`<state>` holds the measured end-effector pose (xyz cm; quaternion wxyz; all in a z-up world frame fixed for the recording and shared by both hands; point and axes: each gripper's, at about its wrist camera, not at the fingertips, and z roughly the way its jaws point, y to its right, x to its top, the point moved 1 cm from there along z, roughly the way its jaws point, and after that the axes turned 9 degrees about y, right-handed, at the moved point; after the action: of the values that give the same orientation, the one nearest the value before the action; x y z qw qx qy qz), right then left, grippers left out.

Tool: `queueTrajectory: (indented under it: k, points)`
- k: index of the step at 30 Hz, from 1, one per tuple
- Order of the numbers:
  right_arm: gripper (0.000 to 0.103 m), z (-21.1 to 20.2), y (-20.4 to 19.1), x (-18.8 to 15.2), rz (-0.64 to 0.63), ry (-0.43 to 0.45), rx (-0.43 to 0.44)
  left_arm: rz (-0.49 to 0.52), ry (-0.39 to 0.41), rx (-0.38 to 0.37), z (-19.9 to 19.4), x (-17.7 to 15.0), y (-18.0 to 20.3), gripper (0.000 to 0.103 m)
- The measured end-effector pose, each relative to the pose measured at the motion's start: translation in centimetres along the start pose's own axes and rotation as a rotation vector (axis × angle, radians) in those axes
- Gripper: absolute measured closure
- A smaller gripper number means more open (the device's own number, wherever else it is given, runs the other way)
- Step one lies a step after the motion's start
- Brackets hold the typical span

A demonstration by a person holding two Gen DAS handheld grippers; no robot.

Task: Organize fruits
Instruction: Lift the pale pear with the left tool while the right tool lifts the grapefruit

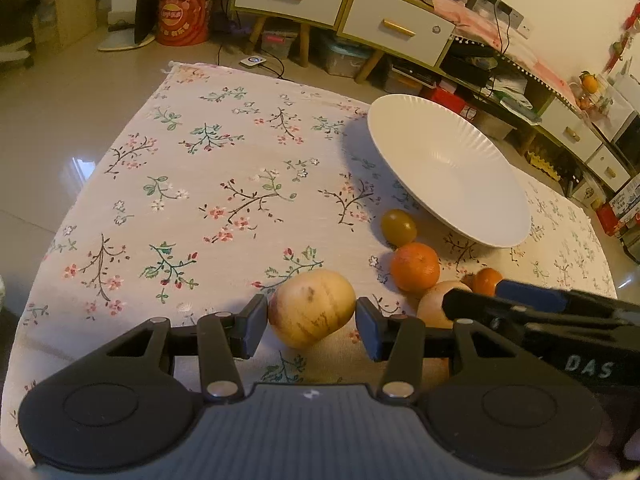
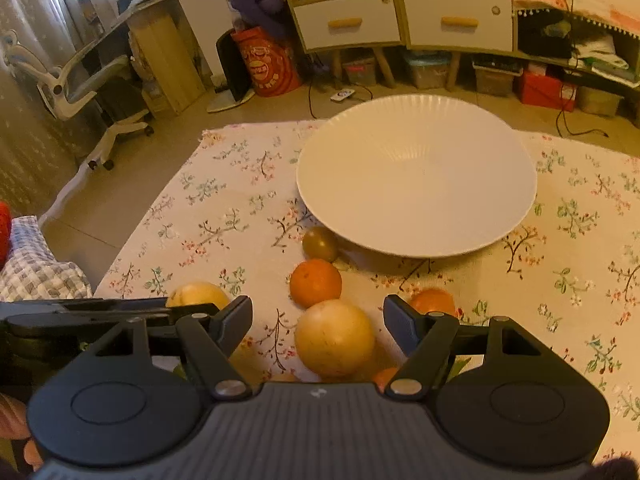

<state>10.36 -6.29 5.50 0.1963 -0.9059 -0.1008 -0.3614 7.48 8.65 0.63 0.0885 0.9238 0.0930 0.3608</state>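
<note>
A large white ribbed plate (image 1: 448,168) (image 2: 416,176) stands empty on the floral tablecloth. In front of it lie a small olive-yellow fruit (image 1: 398,227) (image 2: 320,243), an orange (image 1: 415,267) (image 2: 315,282), a smaller orange (image 1: 486,280) (image 2: 432,300) and two pale yellow round fruits. My left gripper (image 1: 311,322) is open, its pads on either side of one yellow fruit (image 1: 311,308) (image 2: 198,295), close to it. My right gripper (image 2: 318,326) is open around the other yellow fruit (image 2: 334,338) (image 1: 436,304), with gaps on both sides.
The floral tablecloth (image 1: 192,184) covers a low table whose edges drop to a tiled floor. Behind stand a cabinet with white drawers (image 2: 400,20), a red snack bag (image 2: 266,62) and an office chair (image 2: 92,92). Another orange piece (image 2: 386,376) lies under my right gripper.
</note>
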Motion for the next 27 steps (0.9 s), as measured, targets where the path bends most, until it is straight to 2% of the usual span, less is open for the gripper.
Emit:
queueTrajectory:
  k: [8, 17, 22, 27]
  points:
    - [0.037, 1.4, 0.2, -0.9, 0.028, -0.059, -0.028, 0.006, 0.004, -0.004, 0.0, 0.0, 0.2, 0.071]
    - [0.053, 1.8, -0.6, -2.0, -0.056, -0.066, -0.098, 0.031, 0.010, -0.012, 0.0, -0.1, 0.4, 0.072]
    - [0.053, 1.8, -0.6, -2.0, -0.067, -0.064, -0.101, 0.053, 0.019, -0.022, 0.3, -0.2, 0.7, 0.072]
    - [0.047, 1.9, -0.6, -2.0, -0.073, -0.058, -0.112, -0.002, 0.005, -0.065, 1.2, -0.1, -0.1, 0.069]
